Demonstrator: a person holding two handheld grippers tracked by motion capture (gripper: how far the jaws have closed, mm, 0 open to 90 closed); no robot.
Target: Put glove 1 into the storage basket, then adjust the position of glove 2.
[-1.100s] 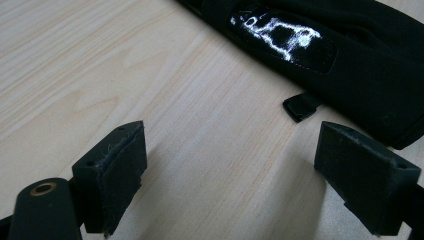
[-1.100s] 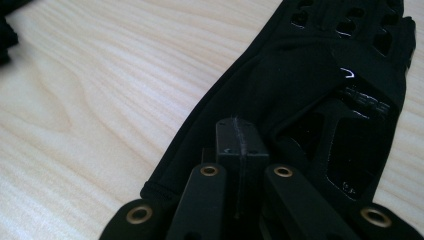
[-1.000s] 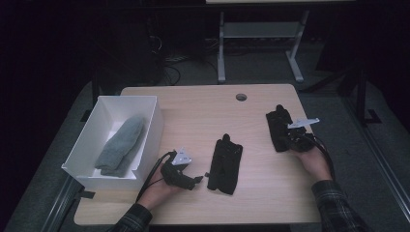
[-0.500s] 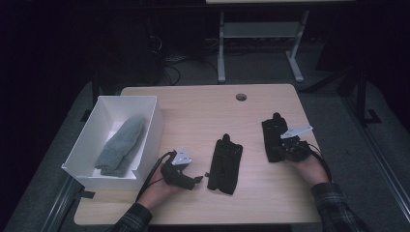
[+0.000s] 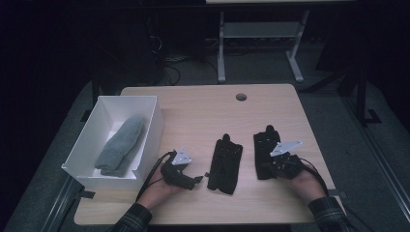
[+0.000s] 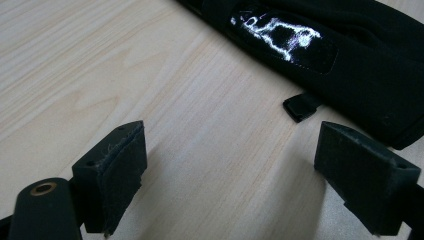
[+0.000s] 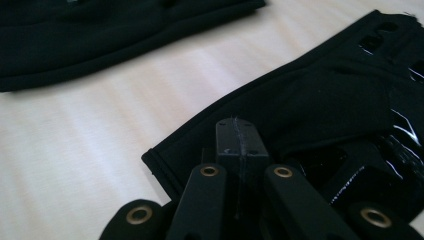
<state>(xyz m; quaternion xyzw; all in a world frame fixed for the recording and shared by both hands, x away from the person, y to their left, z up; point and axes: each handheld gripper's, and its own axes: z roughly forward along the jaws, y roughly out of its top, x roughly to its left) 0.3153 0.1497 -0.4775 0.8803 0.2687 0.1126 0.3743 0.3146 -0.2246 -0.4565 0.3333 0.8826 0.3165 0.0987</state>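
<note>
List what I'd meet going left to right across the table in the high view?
White box with a grey sock inside → left claw → middle black glove → right black glove, with the right claw on its near end.

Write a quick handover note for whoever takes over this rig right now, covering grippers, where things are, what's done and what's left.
Left gripper: open, empty, resting on the table beside the middle black glove.
Right gripper: shut, pinching the cuff of the right black glove.
Done: a grey glove lies in the white box.
Left, probably: get both black gloves into the box too.
</note>
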